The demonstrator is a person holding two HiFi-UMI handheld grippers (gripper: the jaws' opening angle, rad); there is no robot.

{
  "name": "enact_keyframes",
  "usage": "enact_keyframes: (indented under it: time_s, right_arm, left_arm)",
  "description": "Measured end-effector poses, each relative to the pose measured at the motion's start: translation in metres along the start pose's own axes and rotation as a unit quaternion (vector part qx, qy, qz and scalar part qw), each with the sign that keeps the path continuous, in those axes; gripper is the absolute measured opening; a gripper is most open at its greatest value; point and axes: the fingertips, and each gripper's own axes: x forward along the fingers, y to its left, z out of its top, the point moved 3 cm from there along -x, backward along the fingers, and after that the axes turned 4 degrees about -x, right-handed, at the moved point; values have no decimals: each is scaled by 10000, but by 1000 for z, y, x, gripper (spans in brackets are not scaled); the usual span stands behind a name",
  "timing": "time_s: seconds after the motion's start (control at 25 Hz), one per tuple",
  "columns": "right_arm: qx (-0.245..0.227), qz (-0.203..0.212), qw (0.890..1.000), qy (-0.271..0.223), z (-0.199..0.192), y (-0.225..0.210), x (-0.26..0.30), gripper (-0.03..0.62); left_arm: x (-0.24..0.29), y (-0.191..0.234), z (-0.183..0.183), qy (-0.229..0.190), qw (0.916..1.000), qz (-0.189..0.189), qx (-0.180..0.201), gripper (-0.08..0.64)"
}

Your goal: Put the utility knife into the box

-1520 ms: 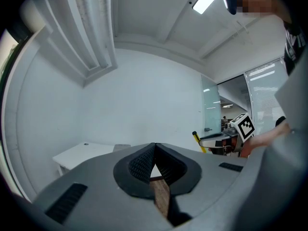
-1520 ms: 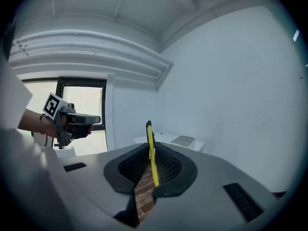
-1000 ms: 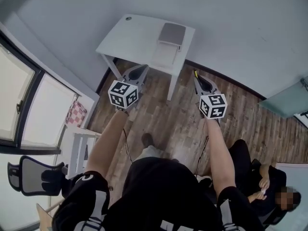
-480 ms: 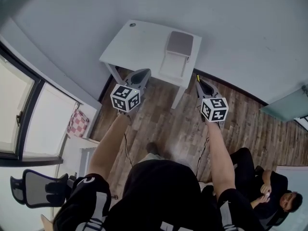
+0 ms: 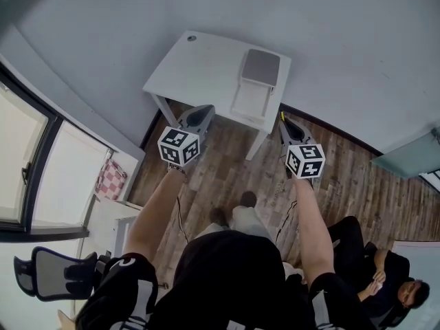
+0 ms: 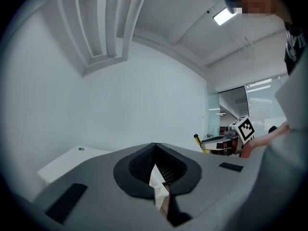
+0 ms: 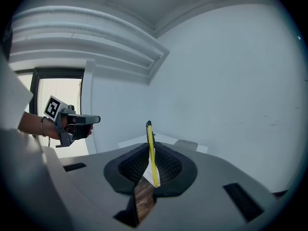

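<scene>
Wood-plank floor (image 5: 344, 177) and a plain grey wall; a white rectangular desk (image 5: 199, 64) stands against the wall, ahead of the standing person. On the desk's right part sits a white box with a grey square lid (image 5: 261, 66), looks open, inside not readable from here. Nothing else seen on the desk apart from a small dark spot at its far left corner.

Left hand-held gripper (image 6: 155, 148) is short of the desk's near edge, jaws together, nothing between them. Right hand-held gripper (image 5: 285, 122) is just off the desk's right near corner, over the floor, jaws clamped on a thin yellow utility knife (image 7: 149, 134), which stands upright and sticks out past the tips. So the knife is in the air, near the desk but not over it yet, well short of the box.

Step, by my read: carry phase, knife grasped, approach to the desk. Next move calls for bringing the right hand-held gripper forward and left over the box, lowering the knife inside, then letting the jaws part. Left hand-held gripper could steady the box if it slides.

A second person sits on the floor, well to the right of the desk.
</scene>
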Motion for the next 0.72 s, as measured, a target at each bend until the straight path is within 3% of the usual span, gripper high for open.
enact_keyframes:
  time_s: [0.72]
  right_arm:
    - [86,342,9994,-70,14,-49,94,52]
  left_arm:
    - [67,42,18,21,9998,209,48,26]
